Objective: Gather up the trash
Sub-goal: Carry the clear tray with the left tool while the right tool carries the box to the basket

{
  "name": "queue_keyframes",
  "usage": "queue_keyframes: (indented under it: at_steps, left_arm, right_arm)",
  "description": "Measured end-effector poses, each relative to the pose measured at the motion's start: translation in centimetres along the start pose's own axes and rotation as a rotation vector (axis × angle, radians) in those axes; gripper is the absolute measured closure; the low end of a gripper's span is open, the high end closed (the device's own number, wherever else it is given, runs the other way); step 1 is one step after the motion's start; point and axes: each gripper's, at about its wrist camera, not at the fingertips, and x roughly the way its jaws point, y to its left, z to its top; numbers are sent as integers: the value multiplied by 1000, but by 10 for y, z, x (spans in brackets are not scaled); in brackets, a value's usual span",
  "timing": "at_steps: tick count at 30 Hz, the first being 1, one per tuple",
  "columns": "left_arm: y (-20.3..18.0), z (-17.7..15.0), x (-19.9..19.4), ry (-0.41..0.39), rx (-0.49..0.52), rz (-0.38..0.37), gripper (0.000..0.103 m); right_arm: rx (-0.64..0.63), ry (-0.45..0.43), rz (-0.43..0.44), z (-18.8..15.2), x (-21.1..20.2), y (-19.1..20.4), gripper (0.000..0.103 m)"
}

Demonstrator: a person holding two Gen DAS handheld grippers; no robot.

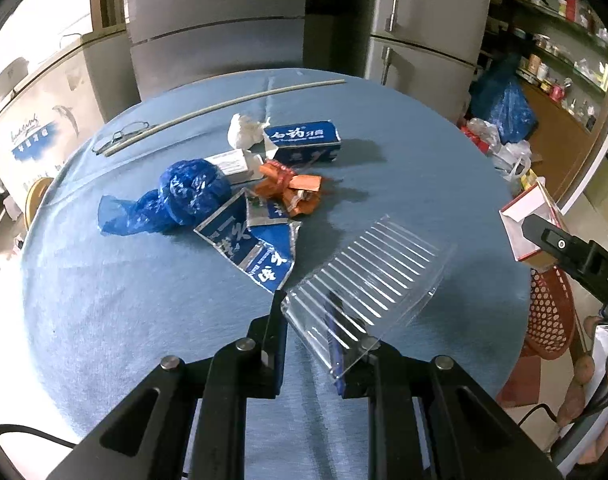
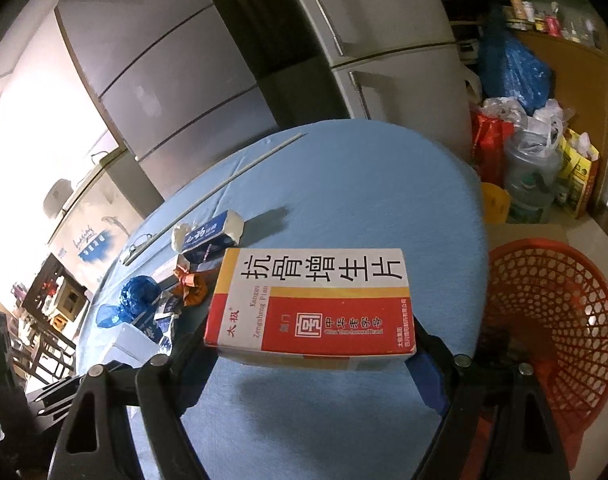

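My left gripper (image 1: 309, 314) is shut on a corner of a clear ribbed plastic tray (image 1: 375, 272), which it holds above the round blue-clothed table (image 1: 423, 168). My right gripper (image 2: 307, 346) is shut on a red, white and yellow medicine box (image 2: 315, 300), one finger at each end, lifted near the table's right edge. The box (image 1: 521, 216) also shows at the right of the left wrist view. On the table lies a pile: a blue plastic bag (image 1: 184, 196), an orange wrapper (image 1: 292, 188), a blue toothpaste box (image 1: 304, 140), white tissue (image 1: 244, 130) and torn blue-silver packaging (image 1: 256, 248).
A red mesh basket (image 2: 551, 320) stands on the floor just off the table's right edge. A thin stick (image 1: 224, 108) and wire glasses (image 1: 120, 136) lie at the table's far side. Grey fridges (image 1: 224, 20) stand behind. Bags (image 2: 511, 68) crowd the floor at right.
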Motion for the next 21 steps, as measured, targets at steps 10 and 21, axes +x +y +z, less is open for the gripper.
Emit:
queue_keyframes:
  at_steps: [10,21]
  left_arm:
    - [-21,7,2,-5,46,-5,84]
    - [-54,17,9,-1,111,-25,84]
  right_arm:
    - [57,-27,-13,0,-14,-26,17]
    - [128,-47,-39,-1,-24,-60,17]
